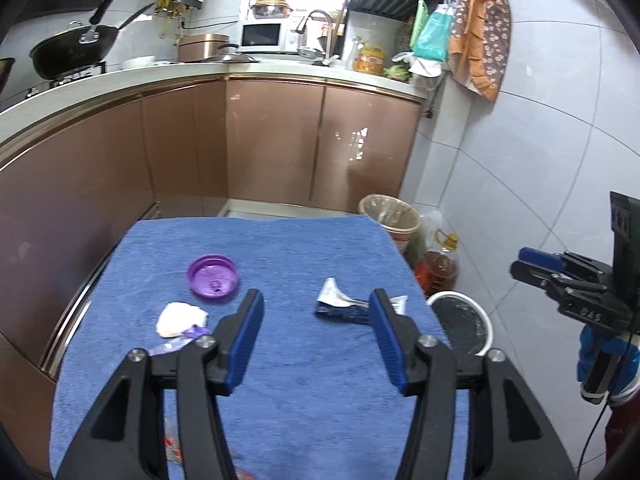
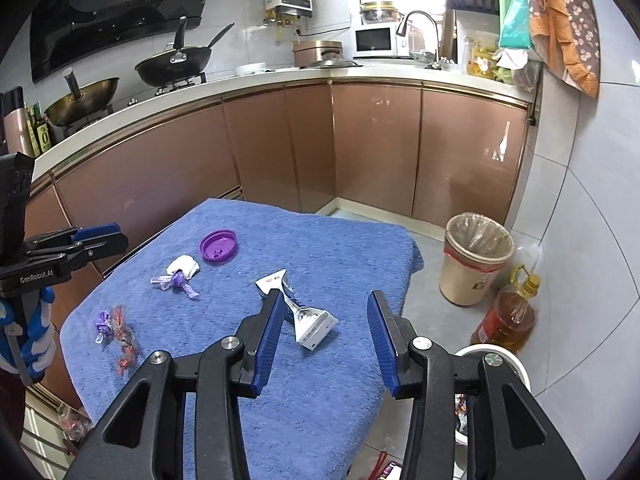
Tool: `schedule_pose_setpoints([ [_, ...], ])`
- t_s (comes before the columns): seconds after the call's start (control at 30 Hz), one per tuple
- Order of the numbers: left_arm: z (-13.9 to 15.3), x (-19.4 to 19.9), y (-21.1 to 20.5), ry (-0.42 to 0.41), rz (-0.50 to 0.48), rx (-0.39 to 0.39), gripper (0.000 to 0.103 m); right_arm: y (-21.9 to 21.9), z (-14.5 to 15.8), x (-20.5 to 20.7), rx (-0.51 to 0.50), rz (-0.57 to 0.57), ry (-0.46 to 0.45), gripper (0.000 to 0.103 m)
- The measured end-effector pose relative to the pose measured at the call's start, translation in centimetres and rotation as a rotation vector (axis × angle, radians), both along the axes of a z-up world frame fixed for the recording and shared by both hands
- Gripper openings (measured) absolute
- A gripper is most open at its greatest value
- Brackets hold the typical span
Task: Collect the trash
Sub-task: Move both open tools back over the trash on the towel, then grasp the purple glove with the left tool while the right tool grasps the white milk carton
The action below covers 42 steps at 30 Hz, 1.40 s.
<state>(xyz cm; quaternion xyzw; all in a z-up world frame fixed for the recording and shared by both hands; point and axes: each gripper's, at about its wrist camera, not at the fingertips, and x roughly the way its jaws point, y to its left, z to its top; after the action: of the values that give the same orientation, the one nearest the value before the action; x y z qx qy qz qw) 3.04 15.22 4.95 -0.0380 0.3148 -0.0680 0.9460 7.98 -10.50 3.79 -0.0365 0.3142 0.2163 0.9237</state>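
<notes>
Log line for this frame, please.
stage: reaching | left gripper: open, empty | right gripper: open, empty, above wrapper | lid, tissue on towel

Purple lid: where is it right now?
The purple lid lies on the blue towel near its far left edge in both wrist views, just beyond the crumpled white tissue.

Your left gripper point(image 1: 316, 304) and right gripper point(image 2: 324, 304) both hang tilted downward, jaws apart and holding nothing.
</notes>
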Motion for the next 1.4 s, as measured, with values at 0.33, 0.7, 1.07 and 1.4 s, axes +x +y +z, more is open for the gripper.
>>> schedule_pose_setpoints([
  [0.33, -2.4, 1.1, 5.8, 0.058, 0.039, 0.044, 0.056, 2.4, -2.3, 2.9, -0.015, 0.053, 0.058, 0.044],
  [0.7, -7.4, 4.5, 10.2, 0.209, -0.081, 0.151, 0.055, 7.1, -6.9, 7.5, -0.073, 0.171, 0.157, 0.044],
  [1.07, -12.1, 8.3, 9.2, 0.303, -0.235, 0.229, 0.055, 11.5, -10.0, 11.1, -0.161, 0.275, 0.21, 0.046],
  [1.4, -14.2, 10.9, 9.2, 0.339, -0.268, 0.235, 0.045, 13.5, -12.9, 12.8, -0.247, 0.342, 0.269, 0.047],
])
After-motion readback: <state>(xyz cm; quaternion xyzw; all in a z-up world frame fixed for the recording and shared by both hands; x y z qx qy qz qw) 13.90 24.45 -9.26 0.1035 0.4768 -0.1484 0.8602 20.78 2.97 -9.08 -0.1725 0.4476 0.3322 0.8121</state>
